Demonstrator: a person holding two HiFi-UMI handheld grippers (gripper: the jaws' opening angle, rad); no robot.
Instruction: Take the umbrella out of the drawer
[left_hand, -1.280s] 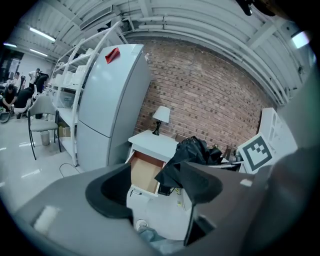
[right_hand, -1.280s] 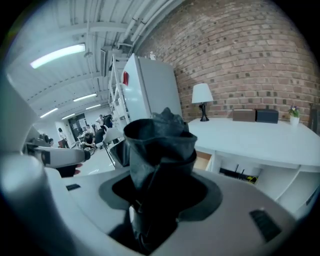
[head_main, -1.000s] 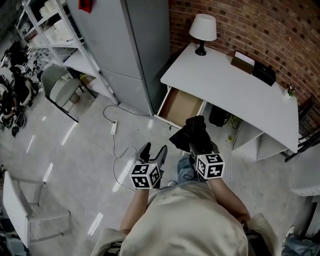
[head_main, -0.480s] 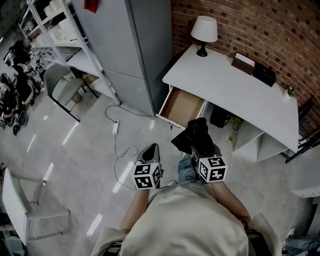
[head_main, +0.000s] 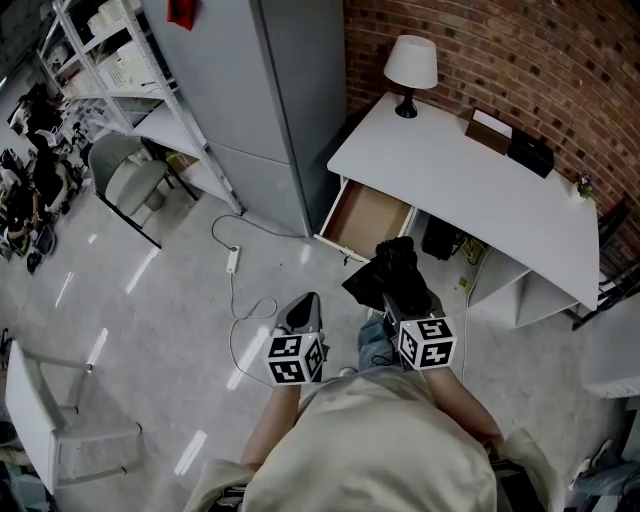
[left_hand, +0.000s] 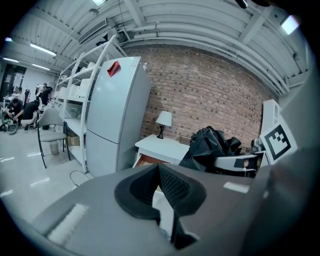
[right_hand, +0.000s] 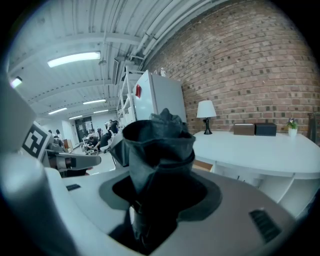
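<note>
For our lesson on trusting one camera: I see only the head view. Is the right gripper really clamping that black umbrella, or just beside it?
Observer: Clamping it. The right gripper view shows the right gripper with its jaws closed on the folded black umbrella, which stands up between them.
Operator: Is the left gripper carrying anything?
Observer: No. The left gripper view shows the left gripper shut, pad against pad, with nothing between.
Operator: What is overhead?
Observer: Lit strip lights, above the head view's frame.
</note>
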